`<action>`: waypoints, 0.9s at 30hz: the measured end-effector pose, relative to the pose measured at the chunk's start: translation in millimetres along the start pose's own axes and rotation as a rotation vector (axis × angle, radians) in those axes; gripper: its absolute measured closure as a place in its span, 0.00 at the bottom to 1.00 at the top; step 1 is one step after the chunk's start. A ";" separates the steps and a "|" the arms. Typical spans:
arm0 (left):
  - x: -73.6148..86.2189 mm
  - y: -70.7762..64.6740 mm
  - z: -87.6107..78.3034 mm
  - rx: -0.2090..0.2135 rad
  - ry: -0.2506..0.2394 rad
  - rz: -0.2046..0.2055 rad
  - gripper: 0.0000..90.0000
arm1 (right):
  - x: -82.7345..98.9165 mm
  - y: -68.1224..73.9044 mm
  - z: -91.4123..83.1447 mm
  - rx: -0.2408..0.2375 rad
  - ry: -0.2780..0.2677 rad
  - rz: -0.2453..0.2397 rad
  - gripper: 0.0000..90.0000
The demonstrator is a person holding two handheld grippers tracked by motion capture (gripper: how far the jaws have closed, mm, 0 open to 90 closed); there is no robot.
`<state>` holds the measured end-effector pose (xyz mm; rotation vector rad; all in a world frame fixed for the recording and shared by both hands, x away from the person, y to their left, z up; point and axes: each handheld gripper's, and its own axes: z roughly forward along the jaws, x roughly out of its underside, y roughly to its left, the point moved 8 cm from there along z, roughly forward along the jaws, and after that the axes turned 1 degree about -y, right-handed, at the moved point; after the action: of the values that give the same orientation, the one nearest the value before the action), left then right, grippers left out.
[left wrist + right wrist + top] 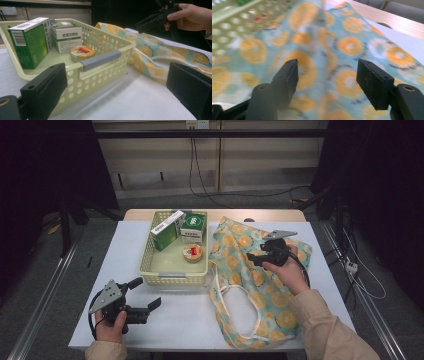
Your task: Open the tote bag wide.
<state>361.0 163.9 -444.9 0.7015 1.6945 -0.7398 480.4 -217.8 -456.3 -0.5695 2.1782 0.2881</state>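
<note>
The right tool, jaws wide and empty, is hovering over the bag; it should be pinching one fabric layer while the left tool is waiting wide.

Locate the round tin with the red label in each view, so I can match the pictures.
High view: round tin on the basket floor, front right, before the boxes.
Left gripper view: left of centre, behind the basket's grey handle.
Right gripper view: cannot tell; red spots behind the blurred basket wall, top left.
Shared landmark: the orange-print bag beside the basket.
</note>
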 end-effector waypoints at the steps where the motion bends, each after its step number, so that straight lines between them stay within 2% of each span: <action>1: 0.3 0.4 0.0 0.001 0.003 0.003 0.04 | 3.0 -7.0 0.5 0.011 0.005 0.008 0.38; 5: 0.8 0.6 0.5 0.004 0.001 -0.004 0.04 | 25.4 -32.0 7.8 0.062 0.066 0.028 0.40; 7: 0.8 0.5 0.9 0.006 0.001 -0.002 0.04 | 36.9 -38.9 13.1 0.081 0.101 0.024 0.40; 9: 0.8 0.3 1.3 0.010 0.001 0.000 0.04 | 47.5 -44.0 19.6 0.090 0.122 0.010 0.35; 10: 0.9 0.2 1.5 0.009 0.002 -0.004 0.04 | 51.4 -45.0 22.6 0.093 0.126 0.015 0.29; 12: 1.3 0.3 1.6 0.010 0.003 -0.004 0.04 | 56.9 -40.7 30.0 0.072 0.142 -0.003 0.21; 13: 1.4 0.4 1.6 0.010 0.003 -0.005 0.04 | 55.6 -38.3 32.1 0.058 0.123 -0.003 0.21; 15: 1.4 0.6 1.5 0.010 0.003 -0.005 0.04 | 54.8 -33.4 35.4 0.038 0.121 -0.005 0.21; 17: 1.5 0.7 1.7 0.010 0.004 -0.005 0.04 | 55.0 -31.2 37.2 0.010 0.121 0.016 0.24; 19: 1.8 0.7 2.2 0.009 0.008 0.001 0.04 | 54.6 -30.7 37.4 0.009 0.137 0.021 0.26; 23: 1.7 -0.7 3.4 0.015 0.010 0.008 0.04 | 52.9 -24.6 35.7 0.003 0.154 0.014 0.43; 27: 2.2 -3.1 4.9 0.021 0.019 0.017 0.04 | 52.7 -24.0 35.5 -0.003 0.154 0.022 0.47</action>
<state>361.0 158.3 -447.7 0.7384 1.6985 -0.7420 488.0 -240.4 -519.8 -0.5862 2.3344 0.2672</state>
